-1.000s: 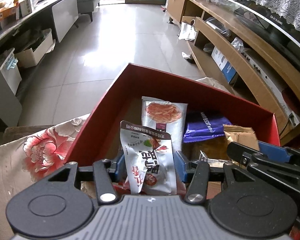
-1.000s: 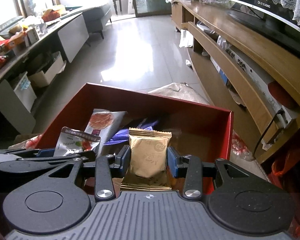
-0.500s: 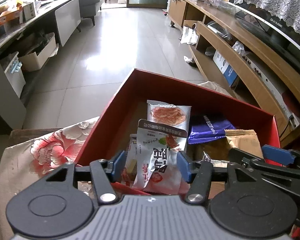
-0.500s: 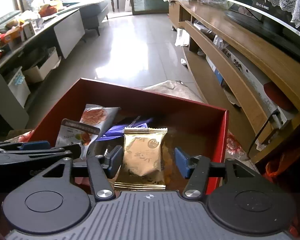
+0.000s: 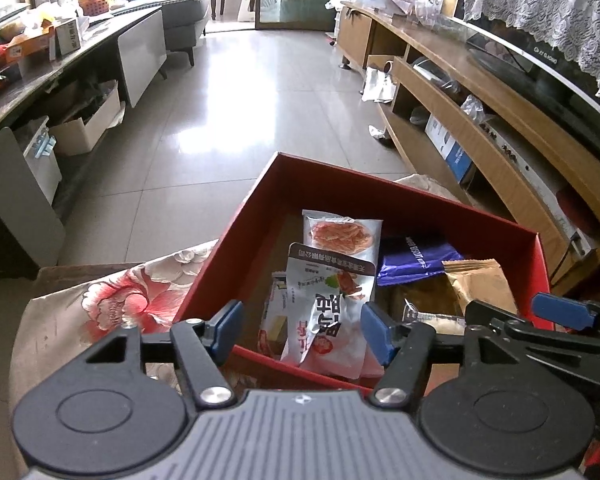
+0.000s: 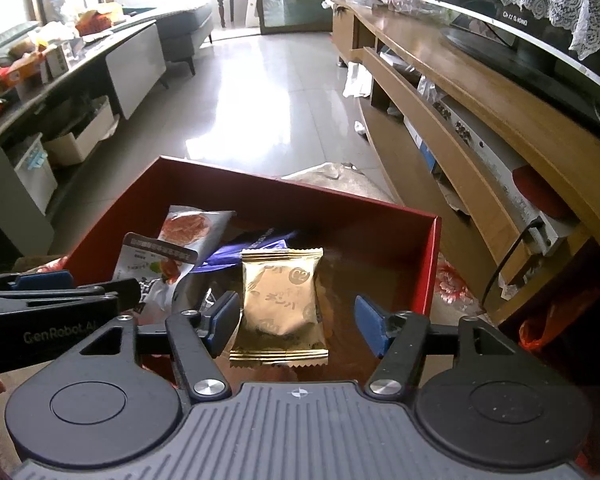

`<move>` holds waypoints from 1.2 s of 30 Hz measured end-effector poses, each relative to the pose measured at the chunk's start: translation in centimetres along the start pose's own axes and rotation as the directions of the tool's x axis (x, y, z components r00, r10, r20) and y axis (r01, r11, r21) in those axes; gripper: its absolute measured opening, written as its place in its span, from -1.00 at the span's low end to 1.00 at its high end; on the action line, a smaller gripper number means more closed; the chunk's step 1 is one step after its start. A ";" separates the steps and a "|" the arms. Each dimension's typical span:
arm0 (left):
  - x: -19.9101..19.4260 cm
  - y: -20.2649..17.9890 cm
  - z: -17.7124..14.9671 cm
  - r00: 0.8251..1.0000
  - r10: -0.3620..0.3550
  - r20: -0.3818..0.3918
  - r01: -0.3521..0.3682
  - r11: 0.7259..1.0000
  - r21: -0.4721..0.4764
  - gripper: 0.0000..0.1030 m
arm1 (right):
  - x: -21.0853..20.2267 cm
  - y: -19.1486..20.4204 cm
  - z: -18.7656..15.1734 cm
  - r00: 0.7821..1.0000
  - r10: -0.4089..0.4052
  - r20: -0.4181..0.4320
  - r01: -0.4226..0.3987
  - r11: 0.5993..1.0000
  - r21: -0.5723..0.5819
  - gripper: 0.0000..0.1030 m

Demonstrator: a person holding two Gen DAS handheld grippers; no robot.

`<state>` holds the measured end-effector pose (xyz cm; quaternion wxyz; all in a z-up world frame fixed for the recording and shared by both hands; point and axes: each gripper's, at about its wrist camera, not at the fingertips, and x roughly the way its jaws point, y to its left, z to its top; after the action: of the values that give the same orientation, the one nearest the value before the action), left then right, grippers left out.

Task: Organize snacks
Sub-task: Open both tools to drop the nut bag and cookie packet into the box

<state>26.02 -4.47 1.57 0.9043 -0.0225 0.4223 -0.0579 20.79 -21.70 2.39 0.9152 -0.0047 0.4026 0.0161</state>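
Note:
A red box [image 5: 236, 240] [image 6: 428, 264] holds several snack packets. In the left wrist view a white and grey pouch [image 5: 328, 304] leans in the box between the pads of my left gripper [image 5: 302, 330], whose jaws are opening and stand clear of it. Behind it lie a white chip packet [image 5: 340, 232] and a purple bag [image 5: 416, 256]. In the right wrist view a gold packet [image 6: 280, 304] rests in the box between the blue pads of my right gripper [image 6: 296, 326], jaws opening, pads off it. The left gripper [image 6: 56, 292] shows at the left edge.
The box sits on a cloth with red flowers [image 5: 112, 304]. A long wooden TV cabinet [image 5: 480, 92] runs along the right. A grey counter with clutter [image 5: 60, 60] lines the left, with cartons under it. Shiny tiled floor [image 5: 240, 112] lies beyond the box.
Both grippers went from shut on their packets to jaws apart. The pouch and the gold packet dropped and now lean inside the box. The left gripper drew back slightly.

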 end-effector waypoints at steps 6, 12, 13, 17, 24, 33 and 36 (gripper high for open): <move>-0.9 0.1 -0.4 1.000 0.006 0.017 -0.006 1.000 0.000 0.34 | -0.8 0.0 -0.2 1.000 0.000 0.015 0.000 1.000 0.005 0.40; -1.5 0.3 -0.8 1.000 0.001 0.019 -0.001 1.000 -0.005 0.35 | -1.0 0.0 -0.6 1.000 -0.001 0.010 0.001 1.000 0.008 0.40; -1.5 0.4 -0.7 1.000 0.001 0.019 -0.001 1.000 -0.007 0.35 | -1.0 0.1 -0.6 1.000 -0.001 0.011 0.001 1.000 0.009 0.41; -1.9 0.5 -1.1 1.000 -0.001 0.022 0.001 1.000 -0.007 0.35 | -1.3 0.1 -0.8 1.000 0.001 0.016 -0.001 1.000 0.008 0.46; -2.2 0.4 -1.5 1.000 0.001 0.019 -0.001 1.000 -0.002 0.35 | -1.7 0.3 -1.2 1.000 0.002 0.017 -0.002 1.000 0.004 0.46; -2.2 0.3 -1.9 1.000 0.003 0.017 -0.003 1.000 0.004 0.35 | -1.6 0.0 -1.5 1.000 -0.006 0.009 0.006 1.000 0.002 0.46; -2.3 0.2 -2.0 1.000 0.003 0.015 -0.003 1.000 0.010 0.35 | -1.6 0.0 -1.5 1.000 -0.006 0.008 0.006 1.000 0.000 0.46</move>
<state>23.01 -3.92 2.01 0.9077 -0.0178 0.4151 -0.0583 18.63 -21.75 2.60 0.9170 -0.0058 0.3987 0.0132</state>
